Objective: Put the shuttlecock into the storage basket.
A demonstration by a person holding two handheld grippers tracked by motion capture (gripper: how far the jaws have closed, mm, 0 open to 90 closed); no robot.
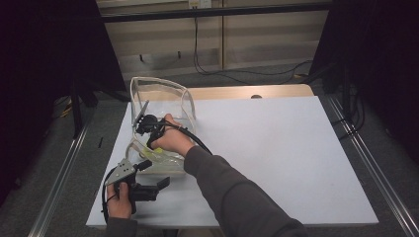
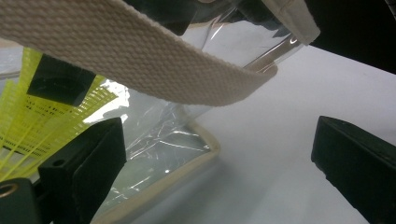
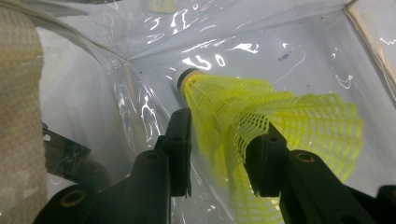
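A clear plastic bag with beige trim lies on the white table at the left. My right gripper reaches down into it. In the right gripper view a yellow mesh shuttlecock with a white cork lies between the jaws of my right gripper, and a gap shows beside the left pad, so the gripper is open. My left gripper rests just in front of the bag's near edge. In the left gripper view my left gripper stands wide open beside the bag's trimmed corner. The shuttlecock shows through the plastic.
A beige woven strap of the bag hangs across the top of the left gripper view. The same strap borders the right gripper view at the left. A small pale object lies farther inside the bag. Wooden table edge at the back.
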